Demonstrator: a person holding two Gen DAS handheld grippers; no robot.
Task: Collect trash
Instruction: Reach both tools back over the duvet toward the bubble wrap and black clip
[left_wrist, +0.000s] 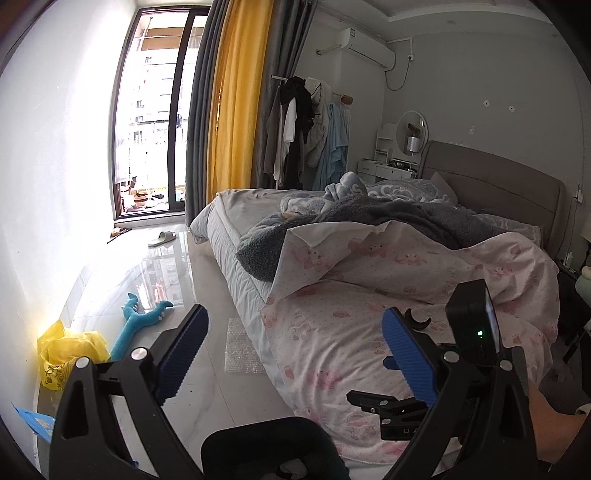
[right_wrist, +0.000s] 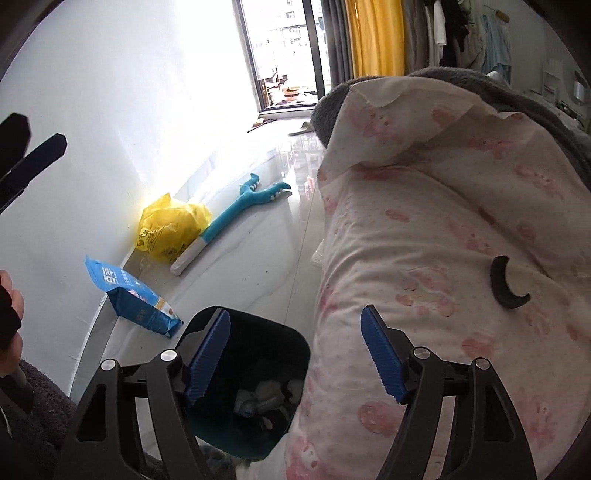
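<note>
with both claws, left (left_wrist: 293, 352) and right (right_wrist: 295, 352), spread and empty, take the yellow bag (right_wrist: 171, 227) next, then drop it squarely over the bin (right_wrist: 295, 339).

bed (left_wrist: 236, 236): right, pink printed quilt (left_wrist: 369, 332) near, grey blanket (left_wrist: 388, 218) far | black crescent piece (right_wrist: 506, 284): on quilt | blue shark toy (right_wrist: 236, 218): floor left | slipper (left_wrist: 162, 238): far, near window (left_wrist: 155, 110)

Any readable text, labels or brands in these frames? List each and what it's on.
Blue packet: large white characters and smaller print, too blurred to read.
Yellow plastic bag: dark printed marks, not legible.
Air conditioner: small label, too small to read.
Nothing can be quoted.
</note>
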